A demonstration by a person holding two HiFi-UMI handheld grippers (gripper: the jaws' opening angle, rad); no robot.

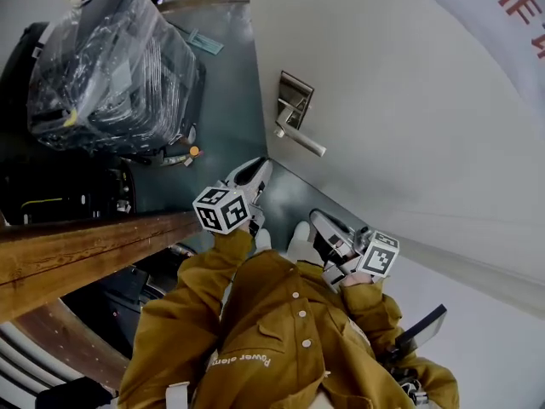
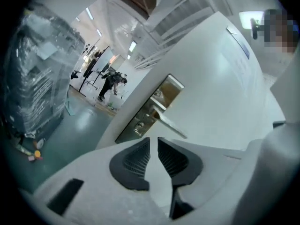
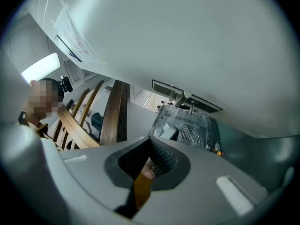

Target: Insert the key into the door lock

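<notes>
The door lock (image 1: pixel 295 100) is a metal plate with a lever handle (image 1: pixel 300 139) on the white door (image 1: pixel 409 126). In the left gripper view the lock plate (image 2: pixel 149 112) and its lever (image 2: pixel 171 126) lie straight ahead, beyond the jaws. My left gripper (image 1: pixel 259 169) (image 2: pixel 153 150) points at the lock from a short way off, open by a narrow gap with nothing in it. My right gripper (image 1: pixel 318 221) (image 3: pixel 151 149) hangs lower, near the person's jacket, shut on a flat brass-coloured piece that looks like the key (image 3: pixel 143 186).
A black suitcase wrapped in clear plastic (image 1: pixel 111 66) (image 3: pixel 187 125) stands on the green floor (image 1: pixel 230 83) left of the door. A wooden rail (image 1: pixel 85 245) crosses the left side. People (image 2: pixel 110 81) stand far off down the hall.
</notes>
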